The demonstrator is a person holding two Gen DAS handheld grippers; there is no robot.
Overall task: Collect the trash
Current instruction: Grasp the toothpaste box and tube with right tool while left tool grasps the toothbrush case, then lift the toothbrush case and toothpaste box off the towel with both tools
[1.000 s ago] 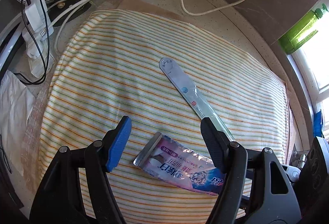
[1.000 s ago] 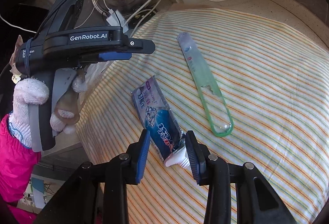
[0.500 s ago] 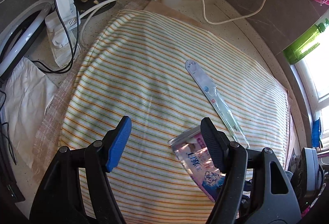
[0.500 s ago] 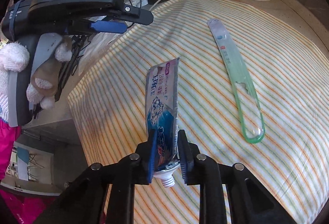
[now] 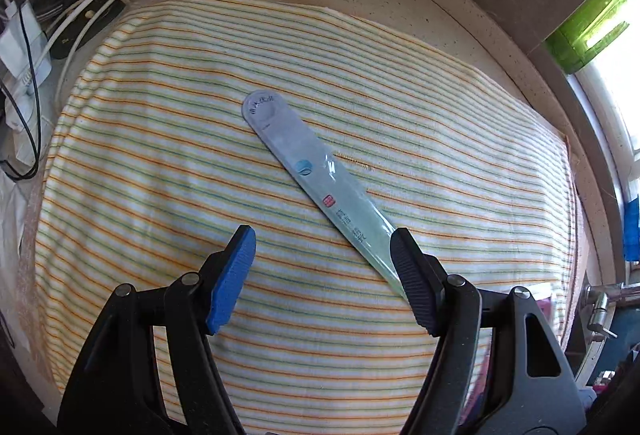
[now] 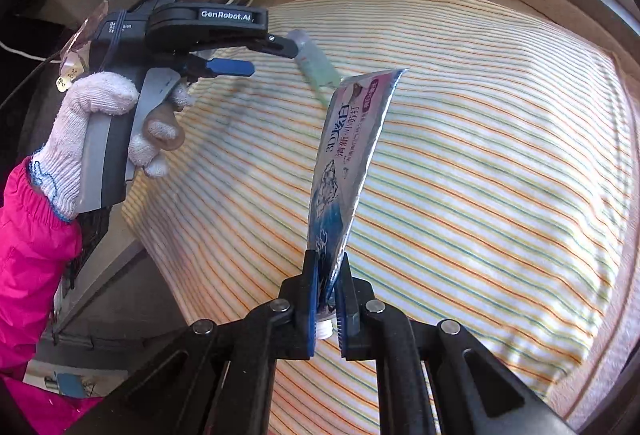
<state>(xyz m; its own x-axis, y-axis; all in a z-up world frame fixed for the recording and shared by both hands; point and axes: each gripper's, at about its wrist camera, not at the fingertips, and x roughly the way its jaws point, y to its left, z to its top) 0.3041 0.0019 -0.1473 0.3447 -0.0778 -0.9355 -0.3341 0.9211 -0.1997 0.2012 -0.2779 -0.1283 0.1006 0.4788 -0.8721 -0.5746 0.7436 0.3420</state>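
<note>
the right hand-held gripper is clamped on the neck end of a squeezed-out toothpaste tube, lifted clear of the striped cloth with its crimped end pointing up and away. it looks light and floppy, so the stiff shoulder by the nozzle seems the right hold. the left hand-held gripper hangs open over the cloth, empty. the clear toothbrush package lies flat, long axis running from far left to near right, its near end by the right finger; thin, light, probably slippery.
</note>
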